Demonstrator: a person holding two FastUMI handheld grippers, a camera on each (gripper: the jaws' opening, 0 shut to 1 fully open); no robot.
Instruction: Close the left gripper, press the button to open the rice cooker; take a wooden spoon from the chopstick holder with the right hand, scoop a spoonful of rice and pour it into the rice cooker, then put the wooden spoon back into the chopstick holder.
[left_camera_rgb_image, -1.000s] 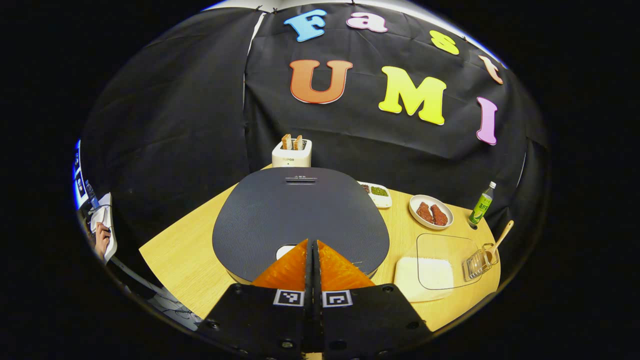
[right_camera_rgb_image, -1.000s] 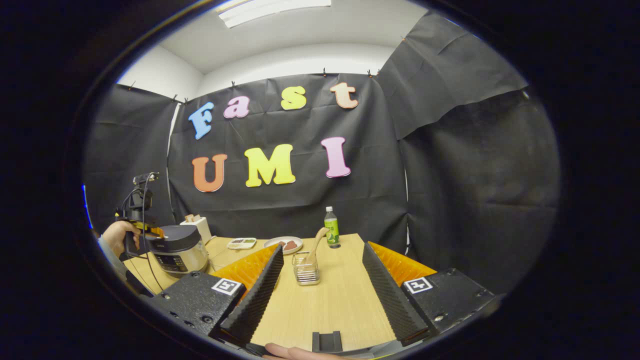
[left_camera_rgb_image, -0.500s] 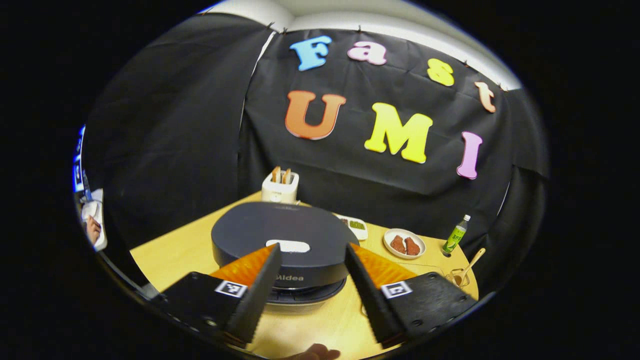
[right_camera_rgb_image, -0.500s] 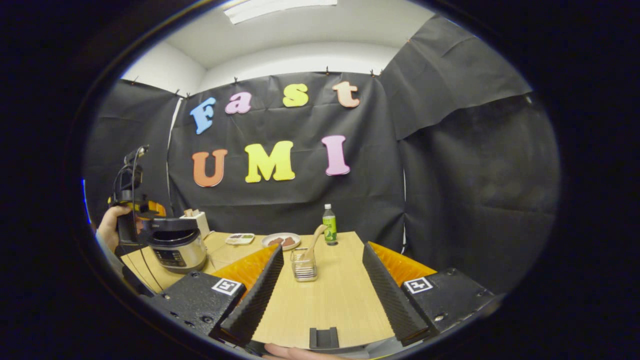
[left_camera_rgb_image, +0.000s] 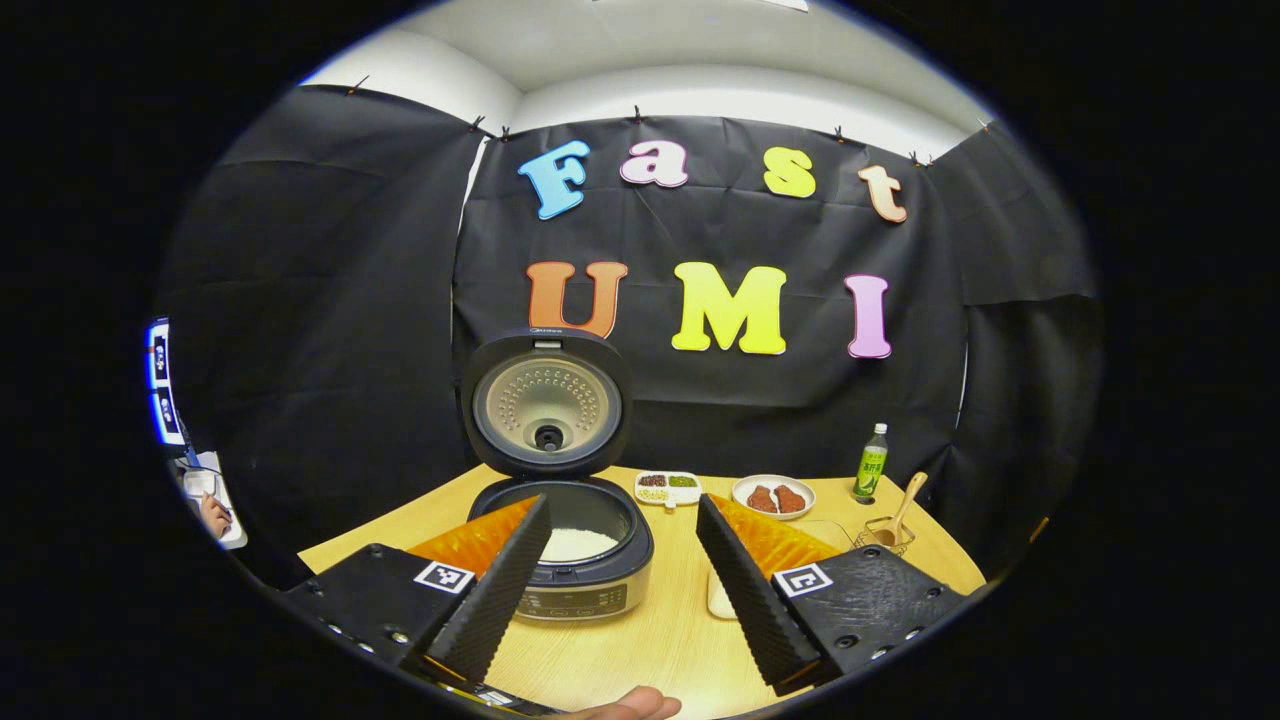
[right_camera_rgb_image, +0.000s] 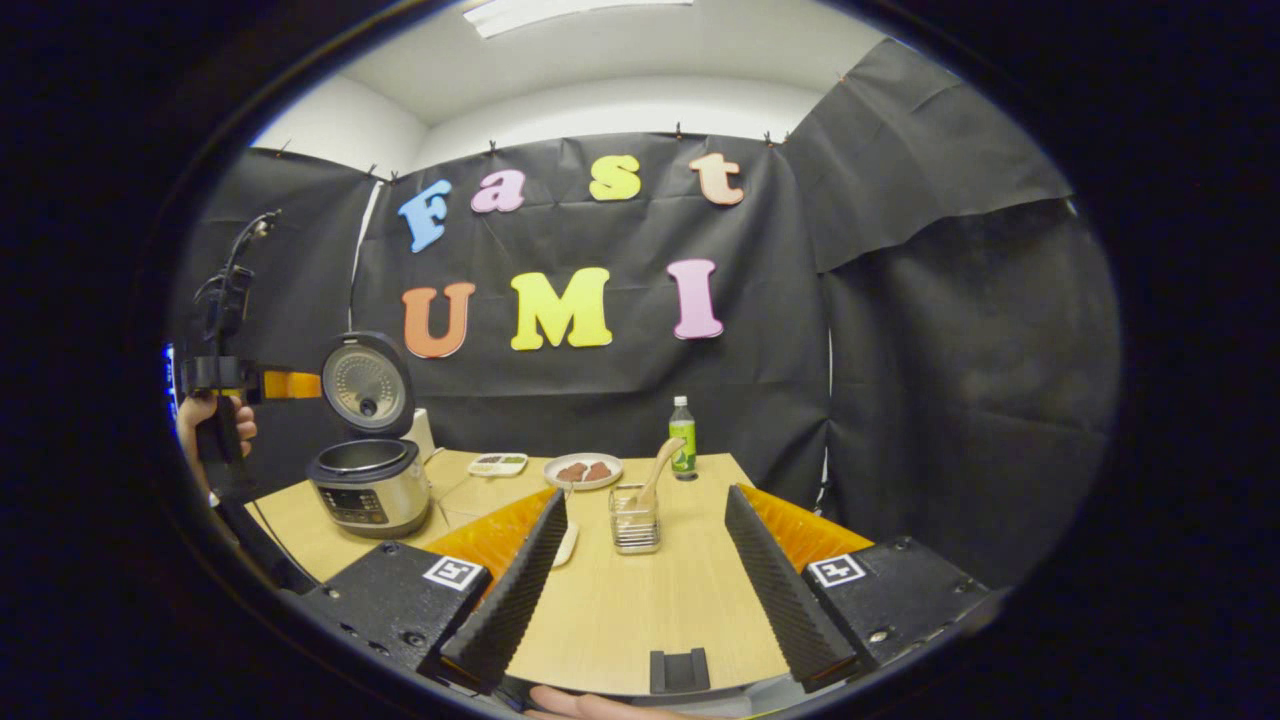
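The rice cooker stands with its lid swung upright, and white rice lies in its pot. My left gripper is open, held back from the cooker's front with nothing between its fingers. In the right gripper view the cooker sits at the left, with the left gripper held in a hand above and beside it. The wooden spoon leans in the wire chopstick holder, straight ahead of my open right gripper, a short way off. The rice dish peeks out behind my left finger.
On the wooden table stand a green bottle, a plate of meat and a small divided dish along the back. A toaster is behind the cooker. The black cloth wall closes in the back and right.
The left gripper went from shut on top of the lid to open and drew back. The cooker's lid sprang up. The right gripper barely shifted.
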